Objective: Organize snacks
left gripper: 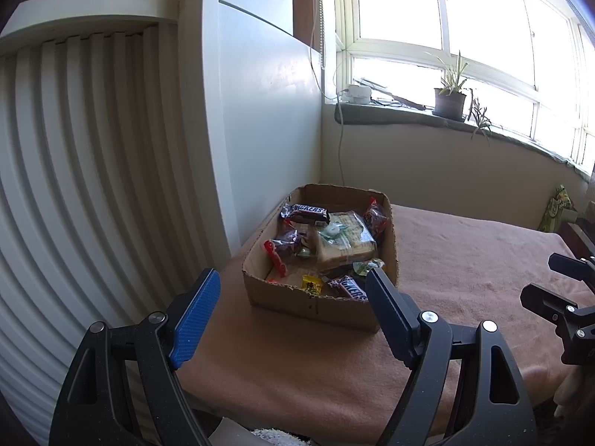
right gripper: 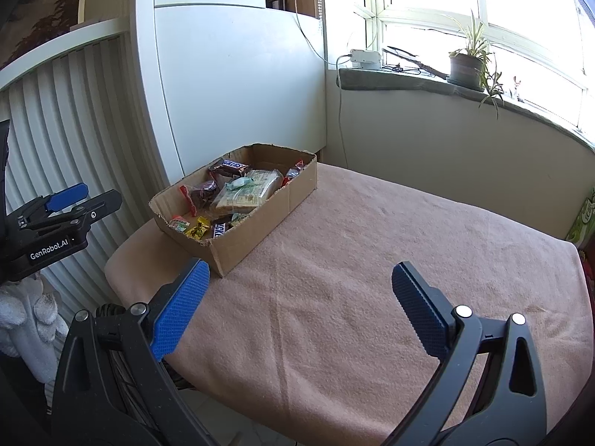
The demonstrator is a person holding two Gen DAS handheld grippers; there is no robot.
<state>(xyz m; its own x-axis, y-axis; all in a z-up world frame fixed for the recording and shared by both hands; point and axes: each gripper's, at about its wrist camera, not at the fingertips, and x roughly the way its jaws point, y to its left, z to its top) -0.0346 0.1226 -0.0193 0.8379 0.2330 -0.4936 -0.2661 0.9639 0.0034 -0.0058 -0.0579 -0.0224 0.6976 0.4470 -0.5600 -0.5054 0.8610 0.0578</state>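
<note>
The shallow, torn-edged brown cardboard box (right gripper: pixel 260 219) sits at about ten o'clock on the table in the right wrist view, and every snack in sight lies inside it: two brown Snickers bars (left gripper: pixel 308 213), a clear-wrapped stack of crackers (left gripper: pixel 346 241), red-ended candy packets (left gripper: pixel 280 249) and a small yellow wrapped sweet (left gripper: pixel 311 283). Nothing lies loose on the cloth, so the gathering looks nearly or wholly done; whether sorting inside the box is left I cannot tell.

The left gripper (left gripper: pixel 293 288) hangs before the box, its blue pads spread wide on nothing. The right gripper (right gripper: pixel 297 282) is likewise spread and empty above bare cloth.

The table wears a pink fleecy blanket (right gripper: pixel 372 278). A white ribbed panel (left gripper: pixel 74 186) stands at nine o'clock, and a bright window with a potted spider plant (left gripper: pixel 450 93) at one o'clock.
</note>
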